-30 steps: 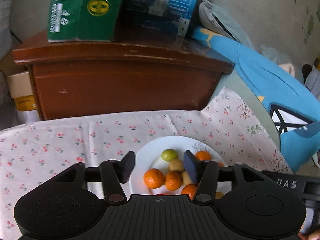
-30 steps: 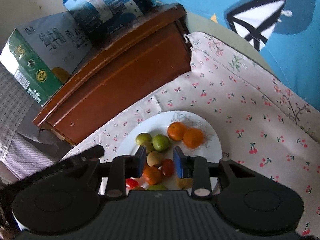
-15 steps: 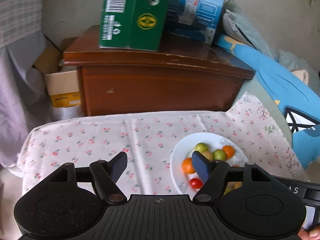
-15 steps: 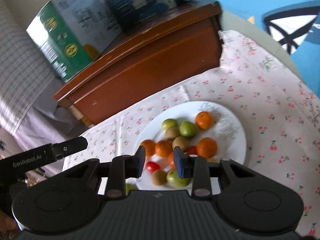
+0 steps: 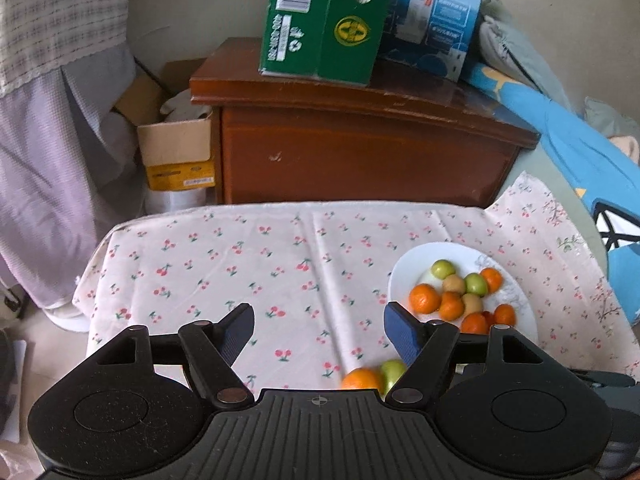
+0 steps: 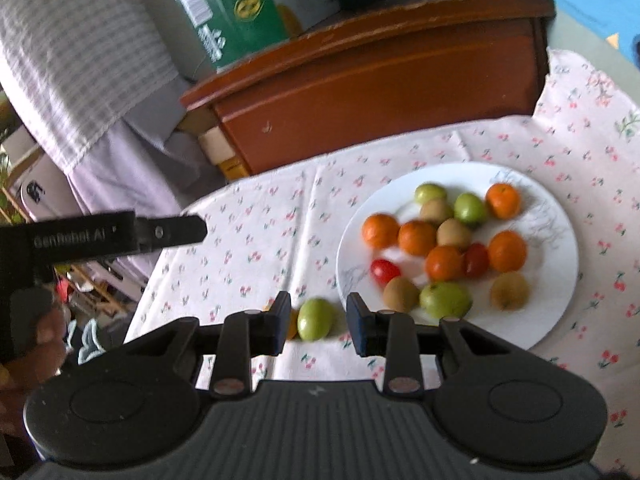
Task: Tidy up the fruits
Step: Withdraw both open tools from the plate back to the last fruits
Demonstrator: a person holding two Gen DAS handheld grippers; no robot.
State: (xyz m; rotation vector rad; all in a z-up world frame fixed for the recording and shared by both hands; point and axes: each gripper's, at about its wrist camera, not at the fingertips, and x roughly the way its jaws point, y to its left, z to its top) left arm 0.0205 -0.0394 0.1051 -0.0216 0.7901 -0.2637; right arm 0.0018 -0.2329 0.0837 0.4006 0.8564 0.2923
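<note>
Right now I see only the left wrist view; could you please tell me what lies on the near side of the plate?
Observer: A large green fruit sits by the near rim of the plate.
Operator: Any tomato?
Observer: A red tomato lies near the plate's left edge.
Operator: And the right hand-held gripper?
Observer: The right hand-held gripper is open and empty; a smaller green fruit lies on the tablecloth ahead of it.

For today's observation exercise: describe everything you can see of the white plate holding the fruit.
The white plate is round, glossy and shallow, looks ceramic, with a faint grey sketch-like pattern near its rim. It lies flat on the cherry-print cloth. It carries a loose pile of small orange, green, brownish and red fruits. A green fruit lies on the cloth just off its edge. Neither gripper touches it.
</note>
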